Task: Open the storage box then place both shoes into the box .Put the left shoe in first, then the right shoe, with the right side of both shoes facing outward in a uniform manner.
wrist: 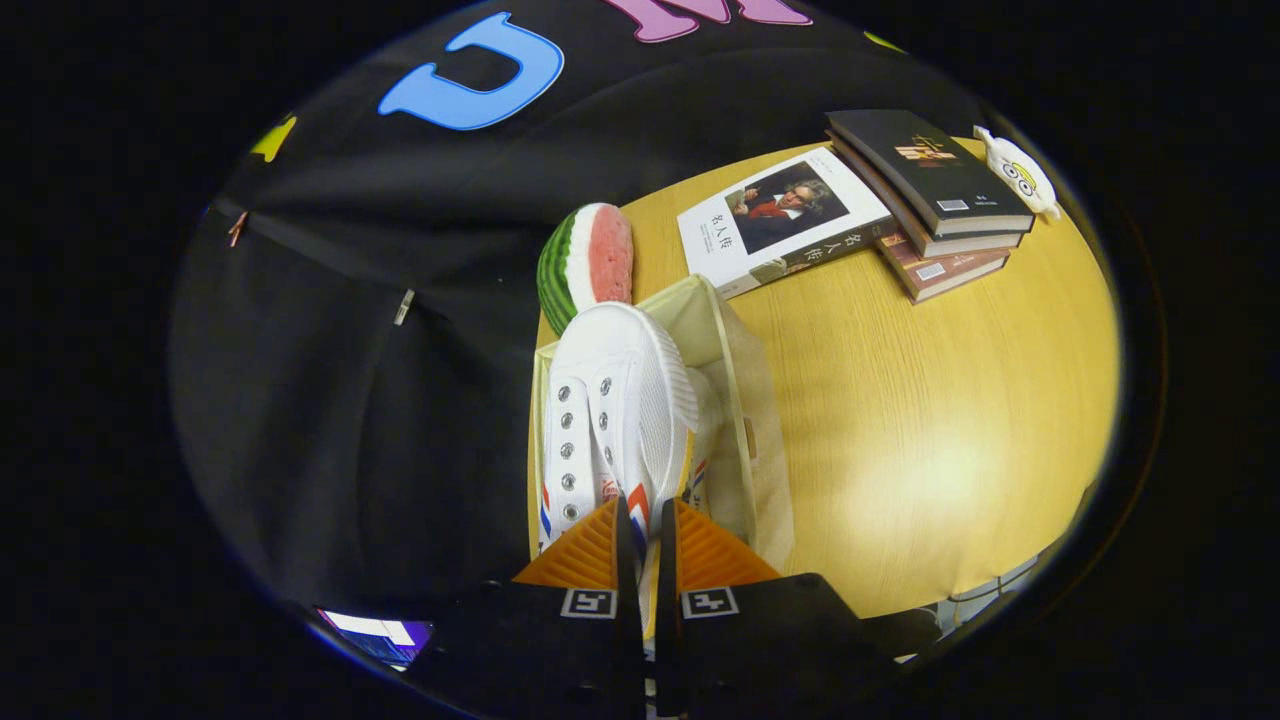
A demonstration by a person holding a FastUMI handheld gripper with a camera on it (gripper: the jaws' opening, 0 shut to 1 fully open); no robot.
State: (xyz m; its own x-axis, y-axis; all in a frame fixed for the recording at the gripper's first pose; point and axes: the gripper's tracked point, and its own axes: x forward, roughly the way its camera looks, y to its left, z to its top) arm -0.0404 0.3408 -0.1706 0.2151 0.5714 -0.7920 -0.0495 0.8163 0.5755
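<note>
Gripper [645, 520] fingers are pinched narrow on the white shoe's [615, 400] collar, holding it toe-forward over the open box [735, 400]. Another shoe seems to lie inside already, though it is mostly hidden. Beyond sit a watermelon slice [590, 262] and books [930, 200] on the table [930, 420]. Such a thin grip could let the shoe twist or catch the box wall, spoiling its facing.

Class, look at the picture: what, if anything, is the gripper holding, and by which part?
The hand-held gripper is shut on the white shoe, pinching a thin edge at its heel end, over the open storage box.
</note>
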